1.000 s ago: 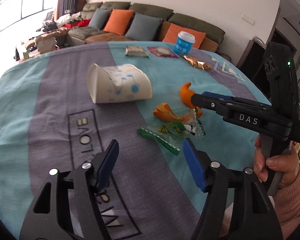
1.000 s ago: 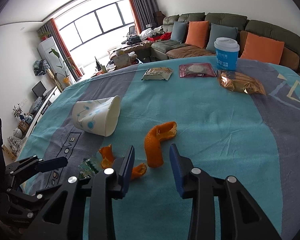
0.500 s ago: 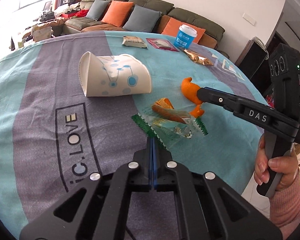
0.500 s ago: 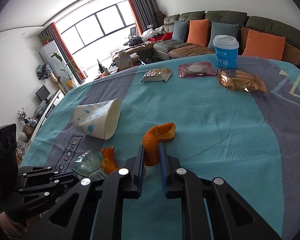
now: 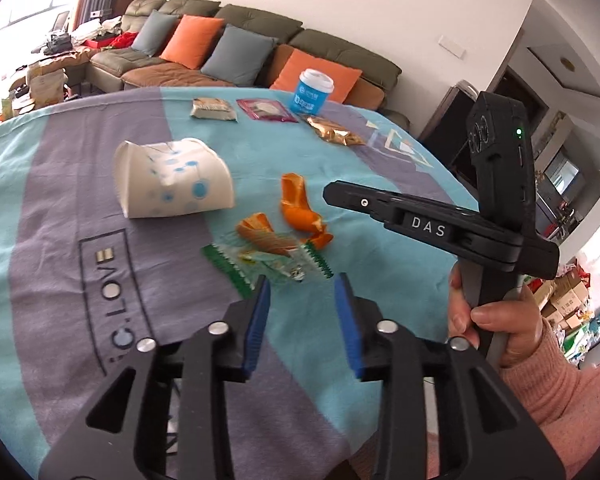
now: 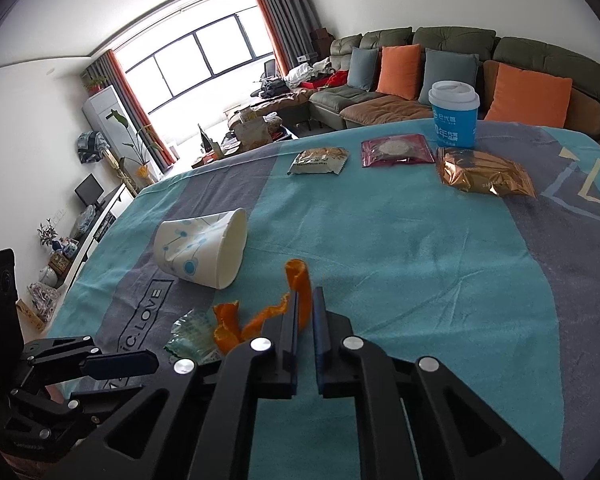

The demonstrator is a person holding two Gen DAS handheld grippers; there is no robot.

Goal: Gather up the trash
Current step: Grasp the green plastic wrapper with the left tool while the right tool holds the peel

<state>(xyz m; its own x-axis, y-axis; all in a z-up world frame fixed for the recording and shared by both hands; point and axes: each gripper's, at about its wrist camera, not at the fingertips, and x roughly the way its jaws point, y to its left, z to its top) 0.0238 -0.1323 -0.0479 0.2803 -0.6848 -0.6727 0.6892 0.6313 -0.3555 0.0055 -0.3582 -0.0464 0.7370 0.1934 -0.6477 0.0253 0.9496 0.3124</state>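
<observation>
The long orange peel (image 6: 299,285) is in your right gripper (image 6: 307,305): its jaws are closing on the strip, which stands up between the two blue pads while its curled tail trails off to the left onto the cloth. Just beside it lies a second, shorter piece of peel (image 6: 225,326), resting against a crumpled clear wrapper with green edges (image 5: 260,262). Your left gripper (image 5: 302,300) hovers close over the near edge of that wrapper with its jaws opening and nothing between the pads; the wrapper lies just ahead of the fingertips. A little farther back, a dented white paper cup with blue dots (image 5: 172,178) lies on its side, its mouth turned toward the peels in the right wrist view. All of this sits on a teal and grey tablecloth (image 6: 420,280) printed with lettering. At the far edge, well apart from the peels, three snack packets lie in a row: a grey one (image 6: 320,160), a maroon one (image 6: 396,151) and a gold one (image 6: 484,178), with an upright blue lidded cup (image 6: 454,114) behind them. Your right hand (image 5: 496,320), in a pink sleeve, grips its handle at the table's edge.
</observation>
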